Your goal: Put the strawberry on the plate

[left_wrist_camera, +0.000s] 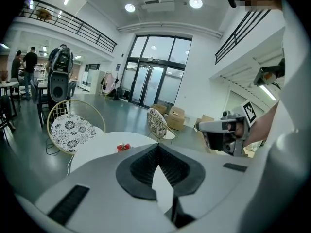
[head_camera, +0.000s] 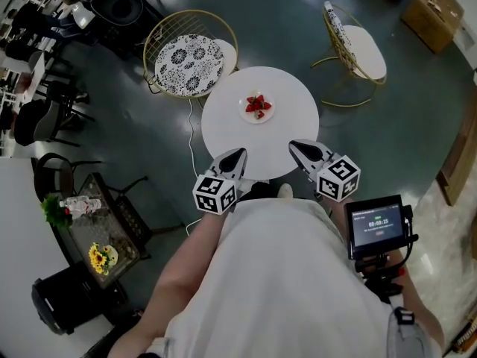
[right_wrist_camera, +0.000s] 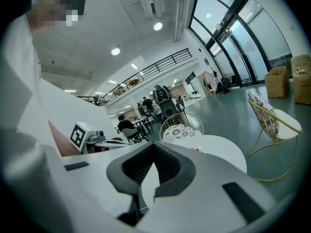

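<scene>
We see a round white table [head_camera: 223, 125] mid-frame in the head view. Clock positions from it:
- 10: wire chair with patterned cushion [head_camera: 190, 66]
- 2: wire chair with white cushion [head_camera: 363, 51]
- 2, farther out: cardboard boxes [head_camera: 434, 10]
- 8: black side table [head_camera: 113, 226] holding sunflowers [head_camera: 100, 257]
- 4: small lit screen [head_camera: 376, 226]

Your head view is evenly lit and sharp at its centre; the white worktop [head_camera: 223, 118] reads bright without blowing out; the dark floor [head_camera: 402, 140] shows a soft sheen from overhead light; the corners bend and darken. In both gripper views, round ceiling lights [left_wrist_camera: 195, 3] and tall glass doors [left_wrist_camera: 150, 84] supply the light; the fisheye curves lines toward a black rim; the left gripper [left_wrist_camera: 156, 145] and right gripper [right_wrist_camera: 154, 144] look pale and soft near the lens.
</scene>
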`<control>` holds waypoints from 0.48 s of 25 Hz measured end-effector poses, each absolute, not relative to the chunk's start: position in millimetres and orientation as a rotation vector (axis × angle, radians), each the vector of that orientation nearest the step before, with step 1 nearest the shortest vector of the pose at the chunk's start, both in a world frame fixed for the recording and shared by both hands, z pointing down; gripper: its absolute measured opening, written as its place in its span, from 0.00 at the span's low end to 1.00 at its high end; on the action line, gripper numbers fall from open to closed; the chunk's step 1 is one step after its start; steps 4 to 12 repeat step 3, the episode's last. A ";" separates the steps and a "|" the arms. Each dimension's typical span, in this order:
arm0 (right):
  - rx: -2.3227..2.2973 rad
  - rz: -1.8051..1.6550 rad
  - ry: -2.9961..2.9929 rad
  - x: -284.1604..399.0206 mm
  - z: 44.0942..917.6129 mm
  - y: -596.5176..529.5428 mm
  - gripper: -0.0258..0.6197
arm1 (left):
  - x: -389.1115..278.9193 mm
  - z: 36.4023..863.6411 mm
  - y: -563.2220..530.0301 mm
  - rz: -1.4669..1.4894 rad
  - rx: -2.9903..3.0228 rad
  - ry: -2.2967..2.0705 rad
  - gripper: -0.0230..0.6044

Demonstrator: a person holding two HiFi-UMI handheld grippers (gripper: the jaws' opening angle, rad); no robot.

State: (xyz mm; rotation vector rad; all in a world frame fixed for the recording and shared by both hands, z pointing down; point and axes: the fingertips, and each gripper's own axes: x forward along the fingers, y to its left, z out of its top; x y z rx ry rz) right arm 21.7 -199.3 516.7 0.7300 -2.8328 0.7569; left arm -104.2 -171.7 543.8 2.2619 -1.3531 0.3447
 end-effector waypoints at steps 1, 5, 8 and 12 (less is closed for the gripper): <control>0.729 0.758 -2.832 21.7 520.1 -201.8 0.05 | -103.8 547.0 -174.2 0.349 2.262 -1.353 0.05; 0.727 0.761 -2.829 22.2 526.0 -205.9 0.05 | -102.7 552.1 -178.5 0.355 2.263 -1.352 0.05; 0.727 0.761 -2.829 22.2 526.0 -205.9 0.05 | -102.7 552.1 -178.5 0.355 2.263 -1.352 0.05; 0.727 0.761 -2.829 22.2 526.0 -205.9 0.05 | -102.7 552.1 -178.5 0.355 2.263 -1.352 0.05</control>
